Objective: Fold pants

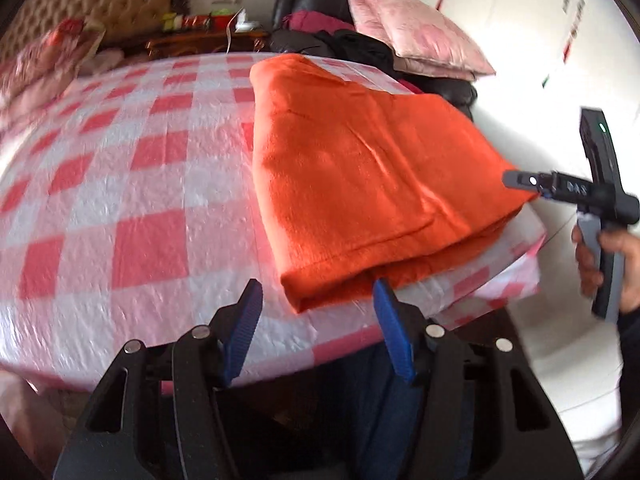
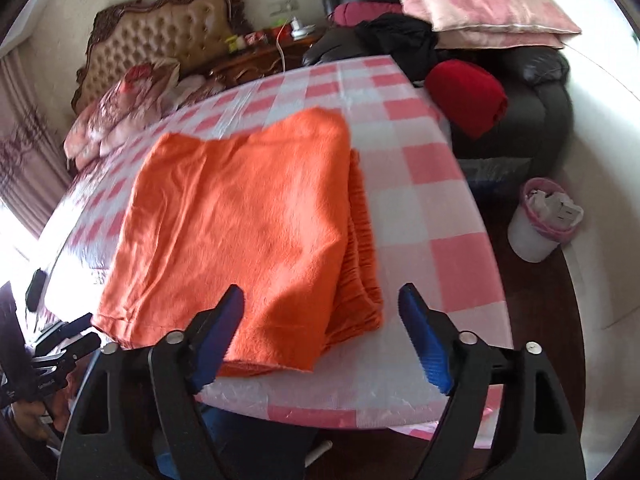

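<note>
Pants (image 2: 244, 232), orange, lie folded into a stacked rectangle on the checked table (image 2: 432, 208), hard against its near edge; in the left wrist view one corner overhangs the table's right side. We see the gathered waistband layers stepped out along the stack's right edge. Left gripper (image 1: 318, 304) is spread, nothing between the pads, its right pad just beside the near hem. Right gripper (image 2: 320, 320) is spread wide, straddling the near right corner of the stack, apart from the cloth. We have bare tablecloth left of and beyond the pants. White bin (image 2: 540, 224) stands on the floor right of the table.
</note>
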Demonstrator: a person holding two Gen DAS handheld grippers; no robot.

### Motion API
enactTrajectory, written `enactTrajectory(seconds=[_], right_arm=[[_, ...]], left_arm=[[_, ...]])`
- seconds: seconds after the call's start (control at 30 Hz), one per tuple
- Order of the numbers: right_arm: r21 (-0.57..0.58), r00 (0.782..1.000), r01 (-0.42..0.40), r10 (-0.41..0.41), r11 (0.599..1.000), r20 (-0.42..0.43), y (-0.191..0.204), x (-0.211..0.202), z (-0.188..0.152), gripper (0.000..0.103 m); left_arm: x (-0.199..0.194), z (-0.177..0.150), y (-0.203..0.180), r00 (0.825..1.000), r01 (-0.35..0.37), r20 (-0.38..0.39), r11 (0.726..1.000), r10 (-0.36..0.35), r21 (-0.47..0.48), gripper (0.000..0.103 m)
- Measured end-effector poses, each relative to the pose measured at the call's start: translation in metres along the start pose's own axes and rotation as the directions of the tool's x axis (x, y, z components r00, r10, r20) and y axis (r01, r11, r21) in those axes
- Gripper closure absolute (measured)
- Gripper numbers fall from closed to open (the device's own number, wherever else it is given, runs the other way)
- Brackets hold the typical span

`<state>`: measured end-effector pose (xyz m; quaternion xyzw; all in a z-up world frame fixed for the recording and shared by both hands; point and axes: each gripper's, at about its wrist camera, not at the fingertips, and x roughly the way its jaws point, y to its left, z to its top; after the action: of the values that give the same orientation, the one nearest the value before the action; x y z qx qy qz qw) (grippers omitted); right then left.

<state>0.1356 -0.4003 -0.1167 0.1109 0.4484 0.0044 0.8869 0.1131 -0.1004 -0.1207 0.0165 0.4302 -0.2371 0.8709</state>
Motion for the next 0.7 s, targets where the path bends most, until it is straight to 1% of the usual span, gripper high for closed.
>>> enactTrajectory(seconds=[0.03, 0.07, 0.1, 0.13, 0.17, 0.2, 0.23, 0.27, 0.3, 0.33, 0.37, 0.4, 0.43, 0.47, 0.5, 0.53, 0.57, 0.63, 0.67, 0.7], right_arm=[[0.013, 1.0, -0.014, 0.014, 1.0, -0.008, -0.003, 0.006, 0.001, 0.027], [0.033, 0.999, -0.043, 0.044, 0.999, -0.017, -0.006, 0.012, 0.001, 0.034], [0.056, 0.996, -0.077, 0.078, 0.995, -0.031, -0.007, 0.017, 0.0, 0.048], [0.072, 0.997, -0.077, 0.079, 0.994, -0.024, -0.008, 0.018, 0.0, 0.05], [0.078, 0.997, -0.071, 0.073, 0.994, -0.024, -0.006, 0.019, 0.001, 0.052], [0.082, 0.997, -0.077, 0.08, 0.994, -0.025, -0.004, 0.019, 0.002, 0.056], [0.083, 0.996, -0.077, 0.08, 0.994, -0.027, -0.002, 0.017, 0.001, 0.056], [0.08, 0.997, -0.069, 0.072, 0.994, -0.03, -0.001, 0.016, 0.001, 0.056], [0.069, 0.998, -0.049, 0.051, 0.996, -0.027, 0.002, 0.014, 0.001, 0.056], [0.064, 0.999, -0.029, 0.031, 0.997, -0.022, 0.003, 0.009, 0.001, 0.055], [0.054, 1.0, 0.022, -0.022, 0.998, -0.002, 0.004, 0.0, 0.001, 0.055], [0.048, 0.998, 0.063, -0.064, 0.997, 0.019, 0.005, -0.009, 0.002, 0.048], [0.047, 0.991, 0.121, -0.123, 0.992, 0.046, 0.005, -0.019, 0.003, 0.044], [0.047, 0.983, 0.166, -0.169, 0.985, 0.07, 0.007, -0.029, 0.003, 0.044], [0.038, 0.977, 0.185, -0.188, 0.982, 0.104, 0.013, -0.04, 0.006, 0.044], [0.025, 0.976, 0.182, -0.184, 0.983, 0.119, 0.018, -0.043, 0.007, 0.044], [-0.013, 0.973, 0.186, -0.183, 0.982, 0.142, 0.031, -0.044, 0.01, 0.044], [-0.076, 0.966, 0.221, -0.207, 0.972, 0.157, 0.049, -0.039, 0.012, 0.045], [-0.1, 0.962, 0.242, -0.225, 0.965, 0.156, 0.059, -0.034, 0.013, 0.045], [-0.107, 0.96, 0.255, -0.238, 0.961, 0.145, 0.066, -0.026, 0.012, 0.045]], left_arm=[[0.005, 0.0, 0.0, 1.0, -0.002, -0.009, 1.0, 0.002, 0.018, 0.06], [0.009, 0.001, 0.0, 1.0, -0.005, -0.026, 1.0, 0.006, 0.03, 0.08], [0.01, 0.003, 0.001, 1.0, -0.006, -0.023, 0.999, 0.007, 0.033, 0.082], [0.011, 0.008, 0.005, 1.0, 0.005, -0.02, 0.999, -0.004, 0.035, 0.09], [0.009, 0.013, 0.008, 1.0, 0.004, -0.012, 0.999, -0.004, 0.036, 0.092], [0.008, 0.019, 0.012, 1.0, 0.009, -0.004, 0.999, -0.009, 0.033, 0.092], [0.009, 0.024, 0.015, 1.0, 0.013, -0.012, 0.999, -0.013, 0.035, 0.092], [0.012, 0.026, 0.016, 0.999, 0.019, -0.039, 0.999, -0.017, 0.045, 0.092], [0.012, 0.025, 0.015, 0.998, 0.012, -0.056, 0.998, -0.009, 0.06, 0.091], [0.007, 0.023, 0.013, 0.999, 0.005, -0.047, 0.998, -0.002, 0.066, 0.086], [-0.002, 0.019, 0.01, 0.999, 0.019, -0.037, 0.998, -0.016, 0.067, 0.075], [-0.012, 0.015, 0.008, 0.999, 0.043, -0.028, 0.997, -0.041, 0.064, 0.07], [-0.024, 0.011, 0.006, 0.999, 0.038, -0.004, 0.997, -0.037, 0.061, 0.068], [-0.032, 0.011, 0.005, 0.999, 0.032, 0.019, 0.998, -0.033, 0.057, 0.068], [-0.039, 0.012, 0.004, 0.998, 0.031, 0.047, 0.998, -0.033, 0.046, 0.068], [-0.044, 0.019, 0.006, 0.996, 0.017, 0.089, 1.0, -0.018, 0.016, 0.068], [-0.042, 0.025, 0.008, 0.994, 0.001, 0.112, 1.0, 0.0, -0.013, 0.068], [-0.026, 0.035, 0.011, 0.994, 0.008, 0.11, 0.998, -0.001, -0.06, 0.068], [-0.017, 0.038, 0.011, 0.996, -0.003, 0.089, 0.998, 0.009, -0.066, 0.068], [-0.002, 0.042, 0.012, 0.999, -0.016, 0.049, 0.997, 0.02, -0.078, 0.069]])
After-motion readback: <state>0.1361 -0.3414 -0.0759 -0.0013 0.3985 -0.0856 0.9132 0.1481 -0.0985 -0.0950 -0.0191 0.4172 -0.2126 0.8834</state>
